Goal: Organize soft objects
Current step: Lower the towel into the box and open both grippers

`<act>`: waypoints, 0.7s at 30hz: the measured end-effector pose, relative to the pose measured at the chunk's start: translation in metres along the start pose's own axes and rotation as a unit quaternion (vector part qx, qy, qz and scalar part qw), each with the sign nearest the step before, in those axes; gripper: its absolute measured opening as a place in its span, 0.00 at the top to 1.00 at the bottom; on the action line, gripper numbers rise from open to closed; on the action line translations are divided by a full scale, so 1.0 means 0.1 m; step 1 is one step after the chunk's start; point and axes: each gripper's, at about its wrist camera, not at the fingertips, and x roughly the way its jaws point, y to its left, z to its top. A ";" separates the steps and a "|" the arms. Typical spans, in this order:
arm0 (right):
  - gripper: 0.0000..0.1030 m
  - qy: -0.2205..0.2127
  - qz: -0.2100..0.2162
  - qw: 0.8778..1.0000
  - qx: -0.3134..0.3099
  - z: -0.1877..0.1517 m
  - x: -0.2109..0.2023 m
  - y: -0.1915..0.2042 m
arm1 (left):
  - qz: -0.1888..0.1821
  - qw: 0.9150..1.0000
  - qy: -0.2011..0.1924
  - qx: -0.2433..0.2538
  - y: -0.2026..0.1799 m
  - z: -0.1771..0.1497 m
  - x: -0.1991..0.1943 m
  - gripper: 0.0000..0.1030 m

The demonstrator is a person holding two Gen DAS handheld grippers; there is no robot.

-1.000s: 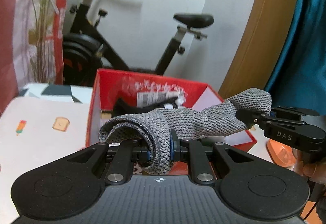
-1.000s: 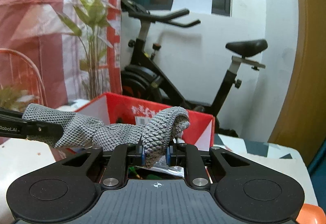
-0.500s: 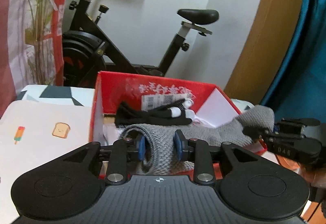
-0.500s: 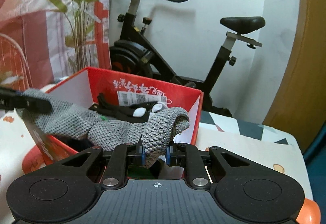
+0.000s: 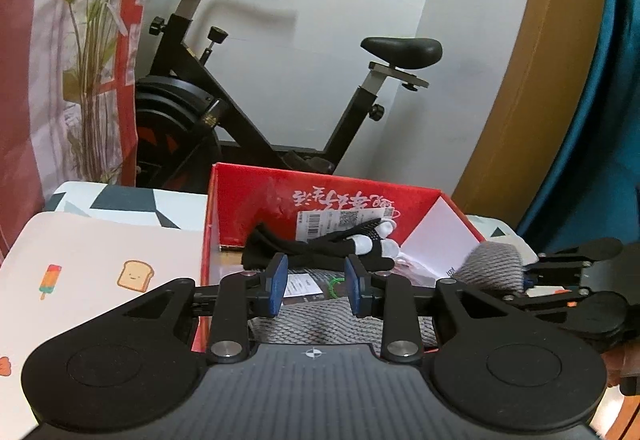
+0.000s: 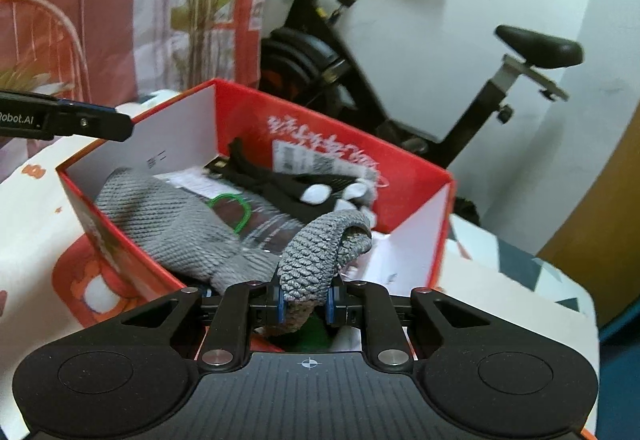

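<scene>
A grey knitted glove (image 6: 176, 224) lies partly inside the red cardboard box (image 6: 408, 163). My right gripper (image 6: 305, 300) is shut on the glove's cuff end at the box's near edge. My left gripper (image 5: 316, 286) is open and empty above the glove (image 5: 328, 324), whose other end (image 5: 494, 266) is held by the right gripper at the right. The left gripper's finger (image 6: 92, 121) shows at the left in the right wrist view. A black glove with white fingertips (image 5: 340, 246) lies in the red box (image 5: 256, 195), as do some papers.
The box stands on a table with a white patterned cloth (image 5: 100, 260). An exercise bike (image 5: 248, 99) stands behind it against a white wall. A plant (image 5: 92, 39) and a red-and-white curtain are at the left. A green loop (image 6: 232, 211) lies in the box.
Both grippers lowered the grey glove into the red box. My left gripper opened and let go of it; the right gripper still grips its end.
</scene>
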 end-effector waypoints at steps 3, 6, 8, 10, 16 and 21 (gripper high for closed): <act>0.85 0.014 0.012 1.000 0.005 0.06 0.09 0.05 | -0.002 1.000 0.001 0.001 0.00 -0.02 0.01 0.68; 0.85 0.037 0.029 0.999 0.016 0.11 0.20 0.09 | -0.002 1.000 0.002 -0.001 0.02 -0.02 0.00 0.68; 0.85 0.051 0.035 0.998 0.029 0.11 0.28 0.09 | -0.002 1.000 0.002 -0.002 0.04 -0.02 0.00 0.68; 0.85 0.057 0.041 0.996 0.047 0.11 0.35 0.04 | -0.002 1.000 0.002 -0.002 0.03 -0.03 -0.01 0.68; 0.84 0.060 0.038 0.994 0.084 0.09 0.34 -0.10 | 0.000 1.000 0.003 0.002 -0.01 -0.05 -0.04 0.58; 0.69 0.053 0.006 0.995 0.083 0.06 0.22 -0.19 | 0.013 1.000 0.000 -0.001 -0.04 -0.03 -0.09 0.34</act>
